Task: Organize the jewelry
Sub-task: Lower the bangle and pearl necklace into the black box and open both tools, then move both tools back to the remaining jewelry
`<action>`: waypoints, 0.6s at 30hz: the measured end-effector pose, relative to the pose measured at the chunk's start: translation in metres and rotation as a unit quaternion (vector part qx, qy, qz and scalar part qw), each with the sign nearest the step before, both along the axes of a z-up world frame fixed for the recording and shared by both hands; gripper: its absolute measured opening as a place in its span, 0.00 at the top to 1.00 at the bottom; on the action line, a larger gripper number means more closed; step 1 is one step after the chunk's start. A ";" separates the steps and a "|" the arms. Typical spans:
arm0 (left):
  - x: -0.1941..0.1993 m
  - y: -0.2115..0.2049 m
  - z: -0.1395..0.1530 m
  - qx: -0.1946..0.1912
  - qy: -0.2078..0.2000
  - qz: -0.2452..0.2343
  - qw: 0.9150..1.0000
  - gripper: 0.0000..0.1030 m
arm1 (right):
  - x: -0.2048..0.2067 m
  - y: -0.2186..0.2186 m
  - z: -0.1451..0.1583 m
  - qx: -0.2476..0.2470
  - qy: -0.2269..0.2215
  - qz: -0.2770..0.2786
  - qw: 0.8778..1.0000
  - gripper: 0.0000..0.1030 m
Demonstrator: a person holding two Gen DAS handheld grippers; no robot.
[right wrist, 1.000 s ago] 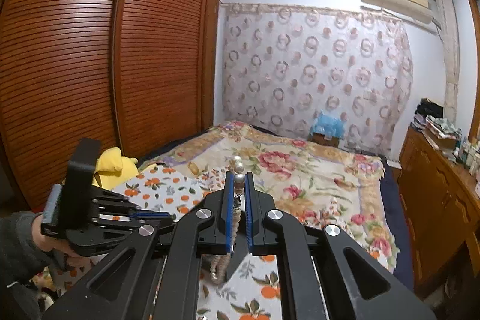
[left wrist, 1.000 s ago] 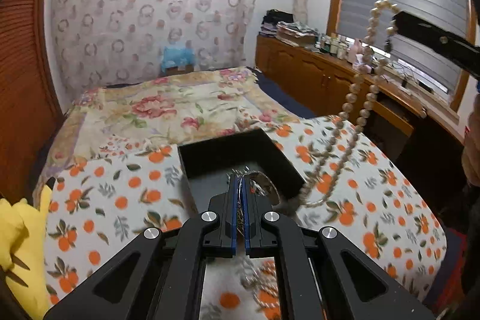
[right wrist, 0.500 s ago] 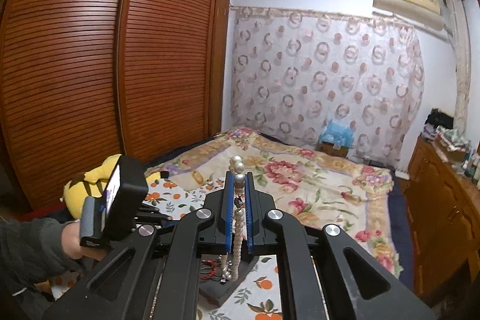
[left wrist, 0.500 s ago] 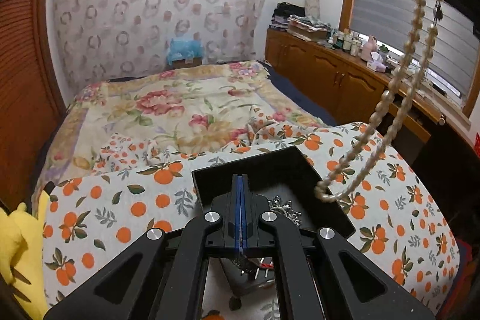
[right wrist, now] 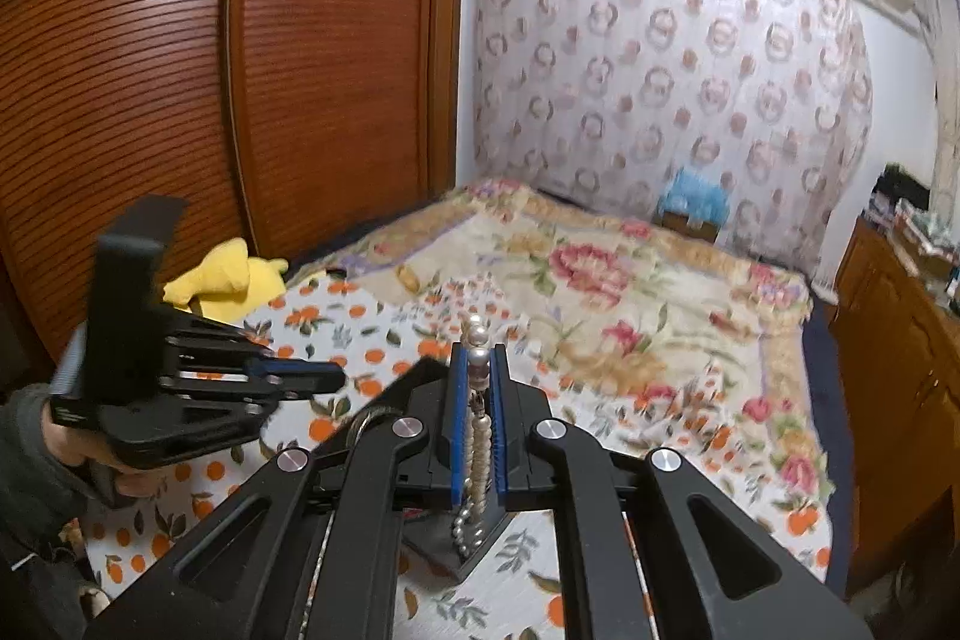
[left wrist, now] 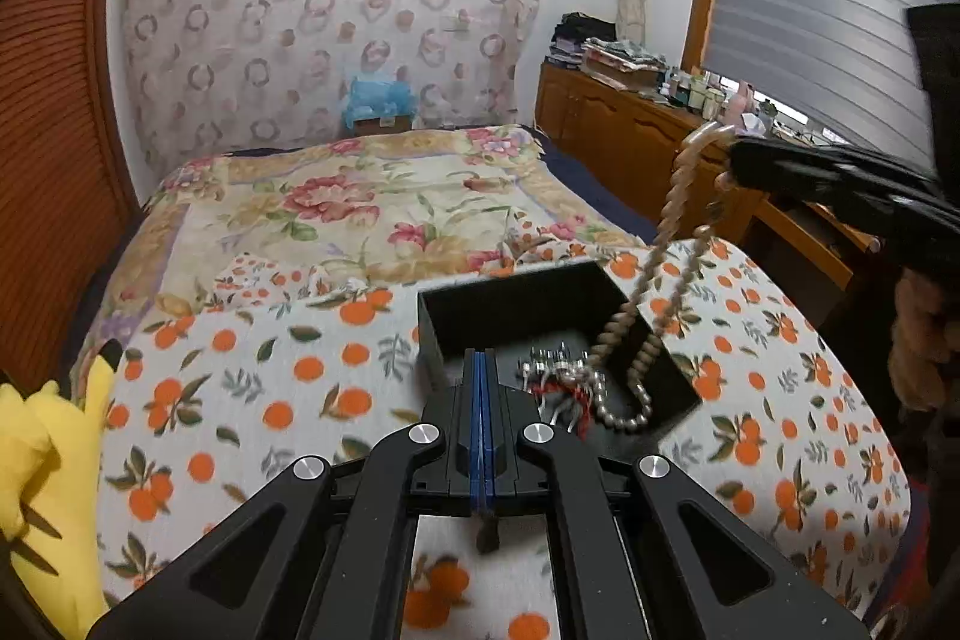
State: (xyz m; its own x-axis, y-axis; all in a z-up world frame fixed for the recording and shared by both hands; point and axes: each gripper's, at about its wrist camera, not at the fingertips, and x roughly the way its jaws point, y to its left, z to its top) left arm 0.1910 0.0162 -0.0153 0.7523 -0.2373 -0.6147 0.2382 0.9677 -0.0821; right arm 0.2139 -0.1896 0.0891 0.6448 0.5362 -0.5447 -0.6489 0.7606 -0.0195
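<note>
R gripper (right wrist: 478,388) has come down — half a sec ago the pearl necklace (left wrist: 654,280) swung clear above the black box (left wrist: 516,292), now its bottom loop is lying inside, at about 4 o'clock of the box floor, touching the silver-and-red tangle of jewelry (left wrist: 558,376) already there. R pads are clamped on the top of the strand w/ a couple of beads poking out past the tips; the rest hangs as a double line down into the box. L gripper (left wrist: 483,370) is closed, blue pads pressed flat together, nothing visible btwn them, hovering at the box's 6 o'clock edge. Box sits on the orange-print cloth (left wrist: 252,400) over the bed. Looks like the drop-in is nearly done: prob just lower a bit more and let go so the strand pools inside and doesn't drape over the 3 o'clock wall.
</note>
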 end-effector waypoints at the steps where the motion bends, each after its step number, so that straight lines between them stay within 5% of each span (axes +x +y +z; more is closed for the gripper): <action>1: -0.004 -0.001 -0.001 0.000 -0.001 0.000 1.000 1.00 | 0.000 0.001 -0.005 -0.001 0.004 -0.003 1.000 0.91; 8: -0.041 0.002 -0.009 -0.011 0.003 -0.007 1.000 1.00 | -0.006 -0.002 -0.022 -0.001 0.025 -0.017 1.000 0.91; 18: -0.093 -0.008 -0.033 0.001 0.017 -0.019 1.000 1.00 | -0.078 -0.037 -0.066 -0.009 0.050 -0.026 0.998 0.91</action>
State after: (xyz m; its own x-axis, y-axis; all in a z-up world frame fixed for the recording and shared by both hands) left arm 0.0983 0.0084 -0.0482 0.7209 -0.2651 -0.6403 0.2727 0.9579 -0.0895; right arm 0.1355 -0.2262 0.0234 0.6135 0.4931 -0.6169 -0.6079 0.7935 0.0298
